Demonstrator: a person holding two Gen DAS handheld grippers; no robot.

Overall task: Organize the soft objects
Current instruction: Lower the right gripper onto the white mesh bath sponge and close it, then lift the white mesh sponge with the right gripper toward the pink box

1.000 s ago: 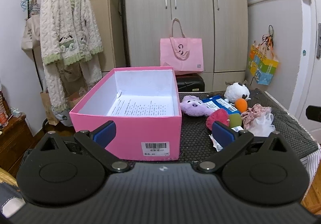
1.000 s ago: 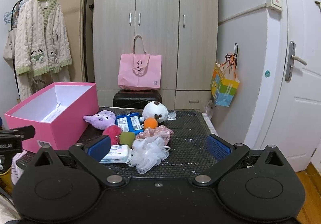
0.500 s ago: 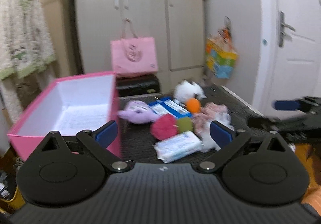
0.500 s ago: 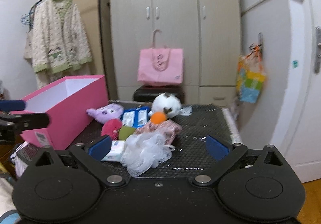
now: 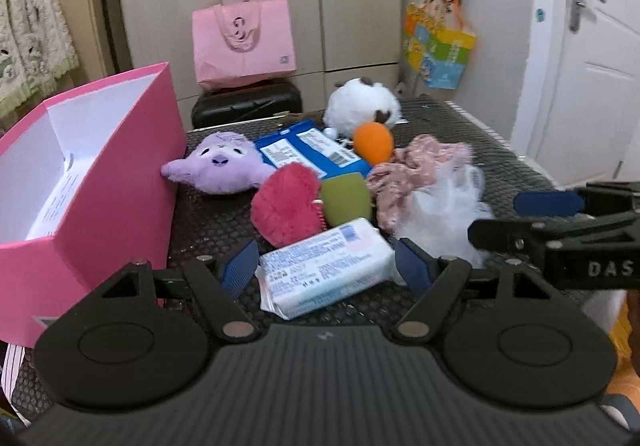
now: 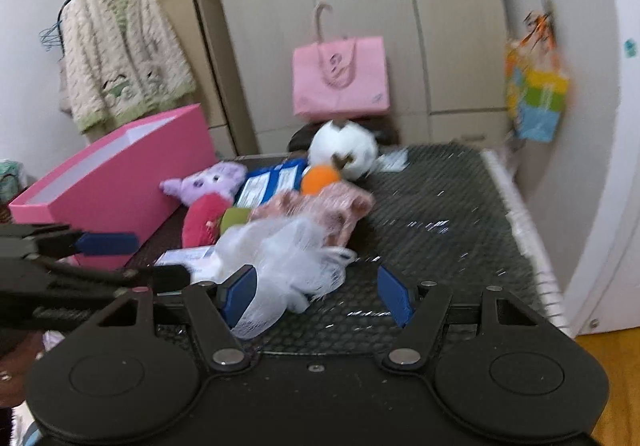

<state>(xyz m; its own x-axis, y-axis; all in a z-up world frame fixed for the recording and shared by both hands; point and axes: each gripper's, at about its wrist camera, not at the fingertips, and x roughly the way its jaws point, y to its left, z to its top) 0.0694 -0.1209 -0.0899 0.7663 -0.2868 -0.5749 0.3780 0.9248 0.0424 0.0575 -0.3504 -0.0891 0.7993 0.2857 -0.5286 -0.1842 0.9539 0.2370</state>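
- My left gripper [image 5: 326, 268]: jaws apart, straddling the white-blue wipes pack [image 5: 326, 272]; contact unclear.
- My right gripper [image 6: 316, 296]: jaws apart; white mesh pouf [image 6: 280, 262] at its left pad, blurred.
- Fuzzy red plush [image 5: 286, 204], lilac plush [image 5: 220, 164]: 12 o'clock.
- Pink cardboard box [image 5: 116, 182]: 10 o'clock, near edge cut off.

Left gripper [image 5: 326, 270] low and level, jaws spread wide, blue pads [image 5: 240, 270] apart, right gripper [image 6: 314, 292] just to its right, jaws likewise parted, pointing toward far side.
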